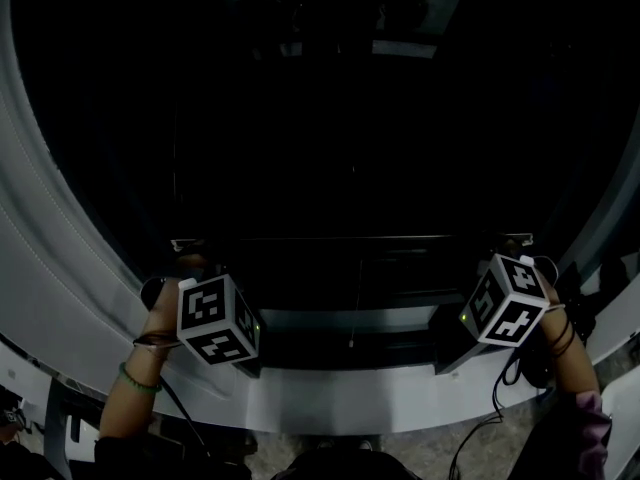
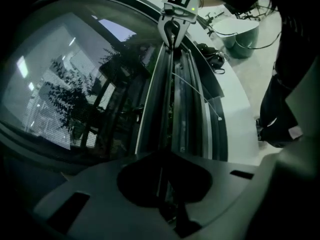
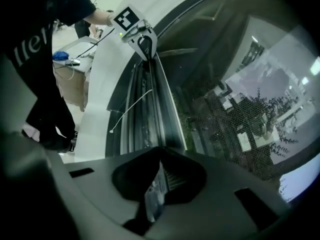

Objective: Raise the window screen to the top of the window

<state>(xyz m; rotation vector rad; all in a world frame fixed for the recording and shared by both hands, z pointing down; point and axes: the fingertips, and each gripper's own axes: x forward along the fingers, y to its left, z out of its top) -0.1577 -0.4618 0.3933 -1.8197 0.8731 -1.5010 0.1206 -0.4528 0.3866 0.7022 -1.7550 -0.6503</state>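
- Left tongs (image 2: 165,156): jaws narrow, clamped on the left end of the bar (image 2: 162,94) that edges the screen.
- Right tongs (image 3: 159,154): jaws narrow, clamped on the right end of the same bar.
- I read the screen (image 3: 235,129) as pulled down. Its mesh shows over the glass (image 1: 330,118), and its bar lies low, just above the sill (image 1: 330,398), level between both tongs.
- Cord (image 1: 351,308): thin and white, it hangs from mid-bar between the tongs and touches neither.
- Cables (image 1: 510,388): black, they trail from the right tongs down over the sill.
- Tub (image 2: 242,36): grey, on the floor beyond the right tongs, well apart from the window.
- In the head view the glass is too dark for me to resolve any mesh.
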